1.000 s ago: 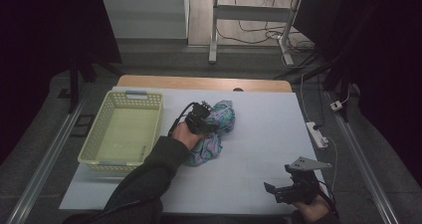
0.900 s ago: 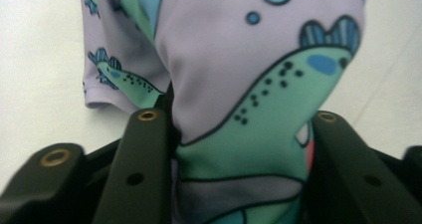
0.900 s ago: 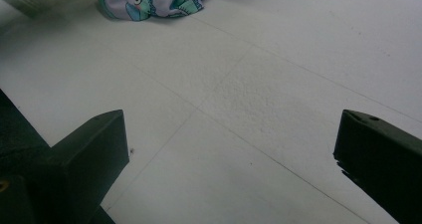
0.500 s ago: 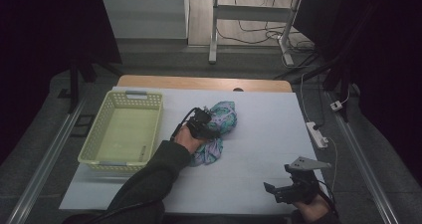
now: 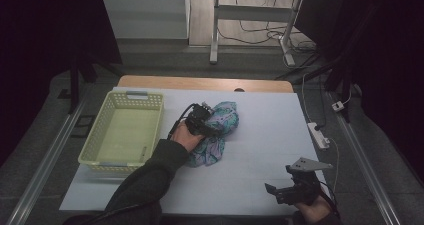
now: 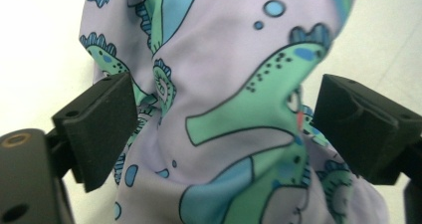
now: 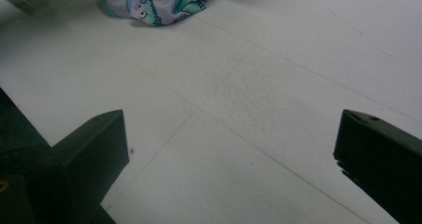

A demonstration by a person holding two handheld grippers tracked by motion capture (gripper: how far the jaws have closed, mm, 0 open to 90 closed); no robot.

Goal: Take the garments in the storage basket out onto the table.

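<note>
1. High view, left side: basket [image 5: 122,135], pale green, sits on the table [image 5: 260,150], just left of the left gripper [image 5: 212,127]. Nothing visible inside it.
2. Left gripper: hand and dark sleeve [image 5: 145,180] come up from the bottom edge. Gripper rests on the cloth [image 5: 220,130], jaws pointing right, into the bundle.
3. Left gripper view: jaws spread wide, have just been opening. Cloth [image 6: 224,109] lies between them, lilac with green and blue cartoon animals. Left pad [image 6: 99,127] sits at the fabric's edge; right pad [image 6: 366,127] just beside it; no pinch on it.
4. Cloth: crumpled heap near table centre, bunched up ahead of the left gripper, one flap trailing back toward the wrist.
5. Right gripper [image 5: 274,192]: near the table's front right corner, well apart from the cloth, grey plate on top, held low over the table.
6. Right gripper view: jaws spread wide, bare white table [image 7: 259,109] between them. Cloth [image 7: 159,2] lies far ahead, toward the upper left.
7. Power strip [image 5: 318,135]: off the table's right edge, beyond the right gripper.
</note>
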